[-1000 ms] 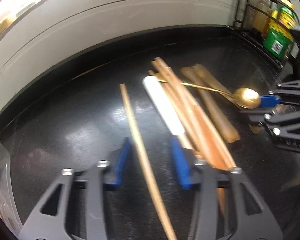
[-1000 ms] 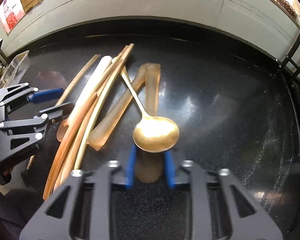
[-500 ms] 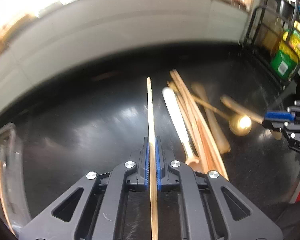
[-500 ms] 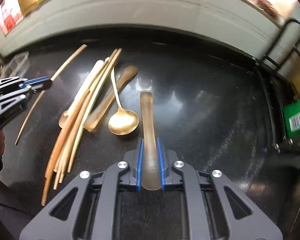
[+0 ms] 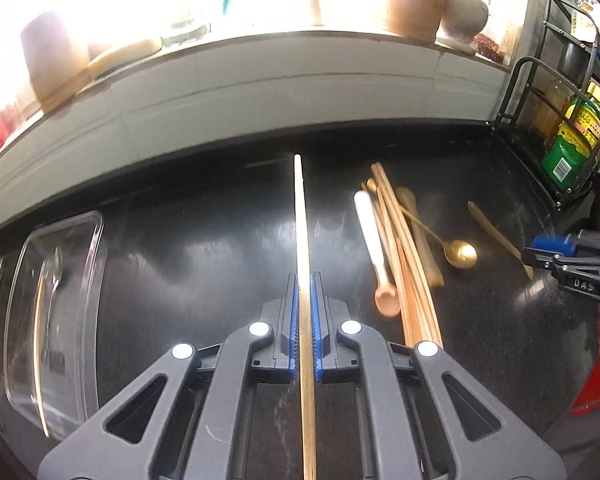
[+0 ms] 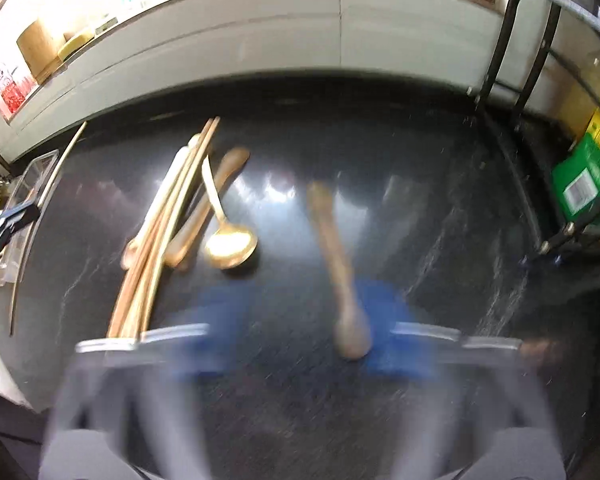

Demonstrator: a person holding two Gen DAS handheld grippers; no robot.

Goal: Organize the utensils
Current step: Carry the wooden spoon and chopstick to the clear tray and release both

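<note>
Chopstick (image 5: 301, 240) sat clamped in left gripper (image 5: 304, 308), above the black counter (image 5: 204, 256). Right gripper (image 6: 304, 320) was blurred, jaws spread wide, amber spatula (image 6: 336, 264) loose between them on the counter.

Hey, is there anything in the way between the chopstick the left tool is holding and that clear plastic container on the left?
Nothing visible. The left tool is shut on the chopstick, and only bare black counter lies between it and the clear container. The utensil pile sits on the other side, to the right.
</note>
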